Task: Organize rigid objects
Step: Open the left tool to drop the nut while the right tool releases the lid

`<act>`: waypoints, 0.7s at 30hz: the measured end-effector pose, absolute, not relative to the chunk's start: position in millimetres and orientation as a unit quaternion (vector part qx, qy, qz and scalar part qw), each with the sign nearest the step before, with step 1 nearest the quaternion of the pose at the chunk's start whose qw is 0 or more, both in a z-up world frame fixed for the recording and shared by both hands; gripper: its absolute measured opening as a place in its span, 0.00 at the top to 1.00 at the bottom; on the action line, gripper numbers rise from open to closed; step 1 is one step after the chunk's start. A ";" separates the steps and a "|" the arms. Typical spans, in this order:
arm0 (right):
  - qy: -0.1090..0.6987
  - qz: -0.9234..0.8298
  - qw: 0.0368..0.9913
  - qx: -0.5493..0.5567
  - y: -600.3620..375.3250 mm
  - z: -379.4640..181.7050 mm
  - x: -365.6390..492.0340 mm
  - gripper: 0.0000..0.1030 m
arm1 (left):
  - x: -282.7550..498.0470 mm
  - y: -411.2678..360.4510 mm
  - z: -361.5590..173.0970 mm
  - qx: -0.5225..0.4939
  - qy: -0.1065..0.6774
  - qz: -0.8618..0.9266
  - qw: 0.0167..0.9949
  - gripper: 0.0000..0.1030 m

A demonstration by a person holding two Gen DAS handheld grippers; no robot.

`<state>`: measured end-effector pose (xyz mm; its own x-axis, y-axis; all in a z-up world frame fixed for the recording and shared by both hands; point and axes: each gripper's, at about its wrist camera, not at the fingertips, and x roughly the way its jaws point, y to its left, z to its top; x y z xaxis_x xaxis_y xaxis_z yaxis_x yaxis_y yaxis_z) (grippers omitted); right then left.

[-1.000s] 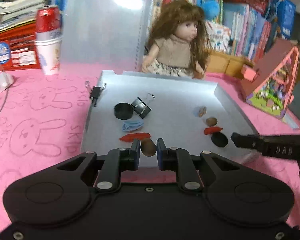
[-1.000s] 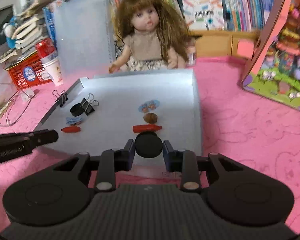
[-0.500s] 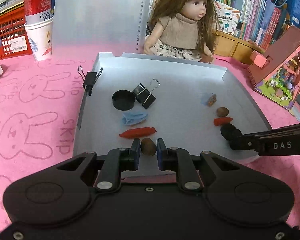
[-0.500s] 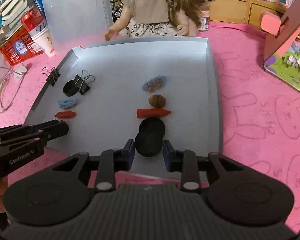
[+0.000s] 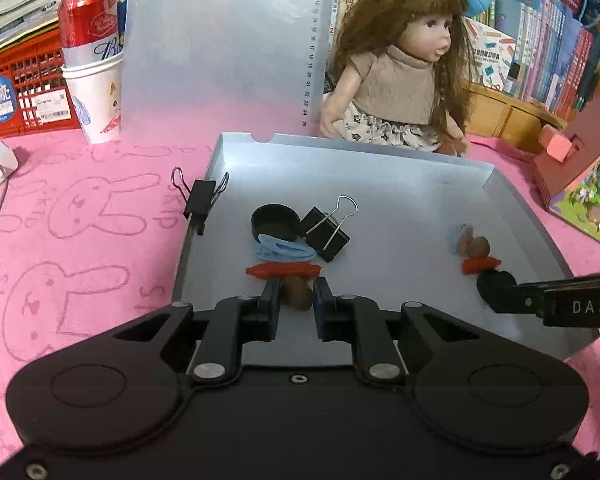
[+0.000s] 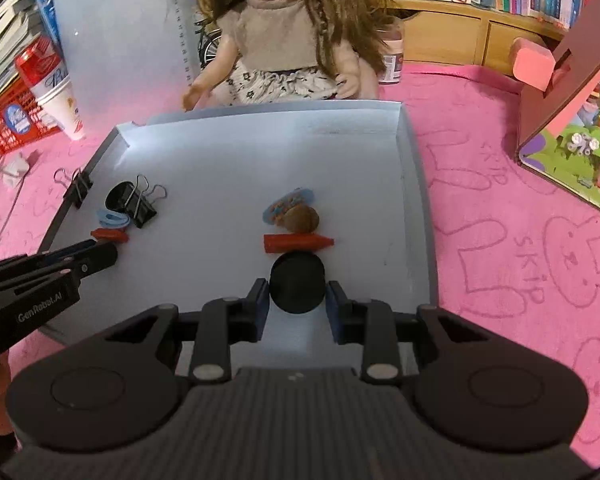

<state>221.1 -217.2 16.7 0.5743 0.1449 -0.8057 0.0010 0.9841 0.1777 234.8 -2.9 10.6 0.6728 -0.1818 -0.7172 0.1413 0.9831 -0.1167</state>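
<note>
Two hand-held tongs work over a shallow grey tray (image 5: 512, 216) on a pink bunny-print worktop (image 5: 80, 216), each lining small items into a column. The left tongs (image 5: 297, 294) are clenched on a brown nut (image 5: 298, 290) at the near end of the left column, just at 6 o'clock of a red piece (image 5: 284, 270), a pale blue clip (image 5: 284, 251) and a black cap (image 5: 275, 222). The right tongs (image 6: 298, 300) stand around a black disc (image 6: 297, 282) at 6 o'clock of a red piece (image 6: 296, 242) and a second brown nut (image 6: 302, 218); the disc fills the gap and the pads look to be grasping it, though whether it already rests on the tray cannot be told. The step in hand appears to be placing both items, and the next move likely calls for lowering each to the tray floor, releasing and backing off without nudging the pieces just ahead. A black binder clip (image 5: 326, 236) lies at 2 o'clock of the left column, close enough to be knocked; another binder clip (image 5: 200, 200) grips the tray's left rim. A doll (image 5: 396, 68) sits at 12 o'clock beyond the tray, a toy house (image 6: 572, 80) at 2 o'clock and a can in a paper cup (image 5: 94, 68) at 10 o'clock, all clear of the work.
</note>
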 end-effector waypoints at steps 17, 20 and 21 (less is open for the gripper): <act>0.380 0.076 0.919 0.068 -221.0 34.7 175.3 0.33 | 195.8 -4.8 32.0 0.002 0.351 -0.084 0.933 0.51; 0.360 0.083 0.927 0.061 -219.5 38.4 161.0 0.30 | 182.1 -8.2 38.9 0.006 0.338 -0.091 0.937 0.49; 0.353 0.087 0.930 0.059 -218.9 40.0 155.9 0.28 | 177.2 -9.5 41.3 0.007 0.335 -0.094 0.937 0.49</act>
<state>155.9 -218.9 40.0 0.7358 0.2030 -0.6460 -0.1203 0.9780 0.1704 177.2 -9.5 41.3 0.7576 -0.1717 -0.6297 0.1806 0.9823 -0.0505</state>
